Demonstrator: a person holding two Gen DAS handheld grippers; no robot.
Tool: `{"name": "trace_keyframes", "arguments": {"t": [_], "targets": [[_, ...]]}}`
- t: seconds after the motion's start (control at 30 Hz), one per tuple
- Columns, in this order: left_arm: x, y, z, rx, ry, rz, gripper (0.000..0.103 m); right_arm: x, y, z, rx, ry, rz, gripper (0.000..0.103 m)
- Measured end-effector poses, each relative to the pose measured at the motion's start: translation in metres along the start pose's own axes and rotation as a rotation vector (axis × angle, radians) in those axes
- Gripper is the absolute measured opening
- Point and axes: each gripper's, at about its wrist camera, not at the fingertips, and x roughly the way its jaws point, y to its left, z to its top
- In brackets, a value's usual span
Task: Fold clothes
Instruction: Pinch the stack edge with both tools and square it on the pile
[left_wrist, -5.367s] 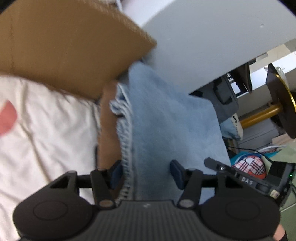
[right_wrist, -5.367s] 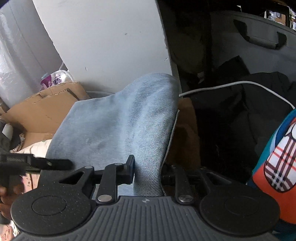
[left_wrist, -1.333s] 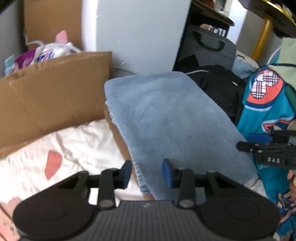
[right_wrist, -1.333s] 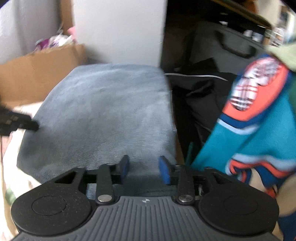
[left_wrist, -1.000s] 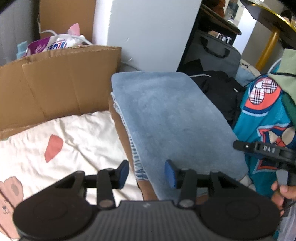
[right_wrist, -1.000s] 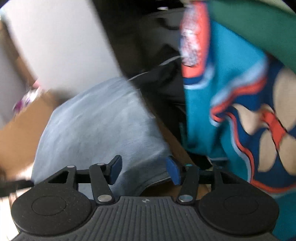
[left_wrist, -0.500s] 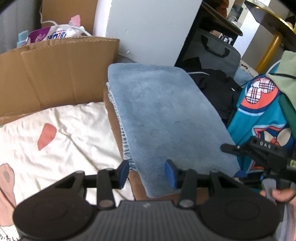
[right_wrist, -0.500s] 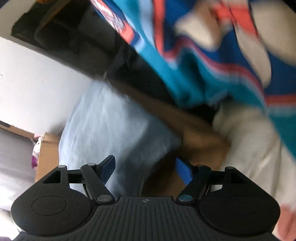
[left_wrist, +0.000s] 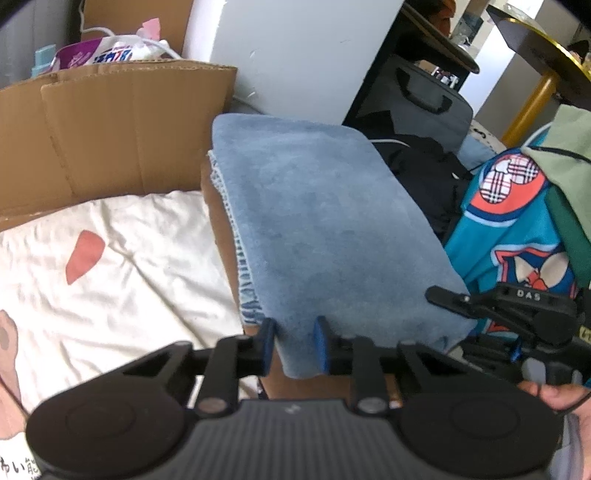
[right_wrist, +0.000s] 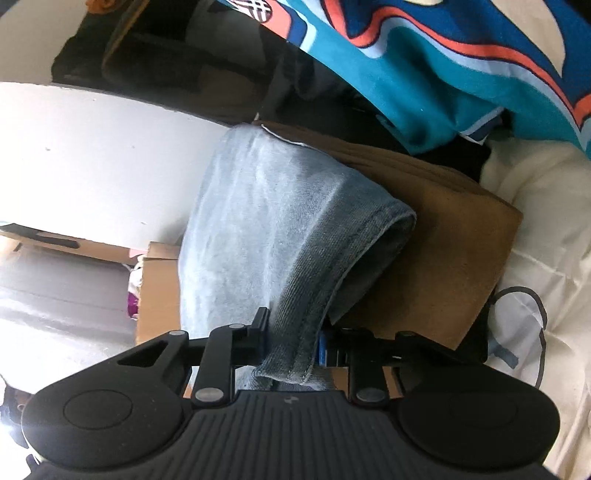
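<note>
I see left gripper (left_wrist: 293, 345) and right gripper (right_wrist: 291, 341), jaws just closed, pinching near edge of blue garment (left_wrist: 317, 229); long axis runs away from both.

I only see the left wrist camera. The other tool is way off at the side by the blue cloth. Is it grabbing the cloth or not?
Observer: Yes. The right tool has just been closing its jaws, and the thick hemmed edge of the blue cloth is pinched between them.
Operator: Is the cloth flat there?
Observer: No. That corner arches up, so a dark gap shows between it and the brown thing underneath.
Operator: Is anything lying nearby that I can't see?
Observer: A white face mask lies on the cream sheet, just beside the brown thing.
</note>
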Motion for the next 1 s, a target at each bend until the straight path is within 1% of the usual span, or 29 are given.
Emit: {"name": "trace_keyframes", "arguments": {"t": [0.07, 0.23, 0.3, 0.33, 0.4, 0.43, 0.47, 0.5, 0.53, 0.6, 0.7, 0.77, 0.8, 0.83, 0.87, 0.93, 1.0], "targets": [[-0.001, 0.003, -0.001, -0.014, 0.012, -0.005, 0.008, -0.002, 0.0, -0.002, -0.01, 0.006, 0.001, 0.024], [-0.011, 0.011, -0.003, -0.024, 0.034, 0.013, 0.007, -0.008, 0.0, -0.002, -0.005, 0.001, 0.036, 0.023], [-0.013, 0.016, -0.003, -0.037, 0.037, 0.017, 0.012, -0.011, 0.001, 0.0, -0.017, -0.009, 0.044, 0.023], [-0.014, 0.018, -0.003, -0.045, 0.032, 0.016, 0.017, -0.012, 0.0, 0.001, -0.016, -0.01, 0.046, 0.023], [-0.015, 0.02, -0.003, -0.061, 0.016, 0.008, 0.02, -0.011, -0.001, 0.001, 0.0, -0.013, 0.056, 0.024], [-0.015, 0.02, -0.002, -0.07, 0.008, 0.003, 0.025, -0.009, -0.002, 0.002, 0.007, -0.014, 0.055, 0.025], [-0.015, 0.02, -0.001, -0.079, 0.001, -0.001, 0.031, -0.008, -0.003, 0.002, 0.015, -0.014, 0.051, 0.029], [-0.014, 0.02, 0.0, -0.088, -0.006, -0.004, 0.033, -0.006, -0.005, 0.003, 0.024, -0.011, 0.045, 0.031], [-0.012, 0.019, 0.002, -0.099, -0.014, -0.008, 0.038, -0.005, -0.007, 0.003, 0.028, -0.009, 0.043, 0.033], [-0.008, 0.017, 0.004, -0.12, -0.026, -0.023, 0.04, -0.001, -0.009, 0.001, 0.029, -0.009, 0.042, 0.041], [0.002, 0.015, 0.007, -0.155, -0.02, -0.049, 0.04, 0.004, -0.016, -0.003, 0.049, -0.005, 0.034, 0.041], [0.009, 0.016, 0.006, -0.188, -0.007, -0.074, 0.039, 0.005, -0.02, -0.006, 0.068, 0.004, 0.029, 0.03], [0.012, 0.017, 0.004, -0.214, -0.005, -0.079, 0.039, 0.006, -0.019, -0.007, 0.07, 0.003, 0.023, 0.028], [0.014, 0.02, 0.004, -0.24, -0.002, -0.071, 0.03, 0.007, -0.019, -0.008, 0.075, 0.003, 0.018, 0.027], [0.015, 0.022, 0.004, -0.256, 0.009, -0.059, 0.022, 0.008, -0.018, -0.009, 0.08, 0.003, 0.012, 0.027], [0.012, 0.025, 0.007, -0.273, 0.04, -0.048, 0.018, 0.01, -0.017, -0.01, 0.096, 0.007, 0.001, 0.027], [0.002, 0.026, 0.013, -0.27, 0.066, -0.044, 0.009, 0.007, -0.014, -0.008, 0.115, 0.02, -0.017, 0.035]]}}
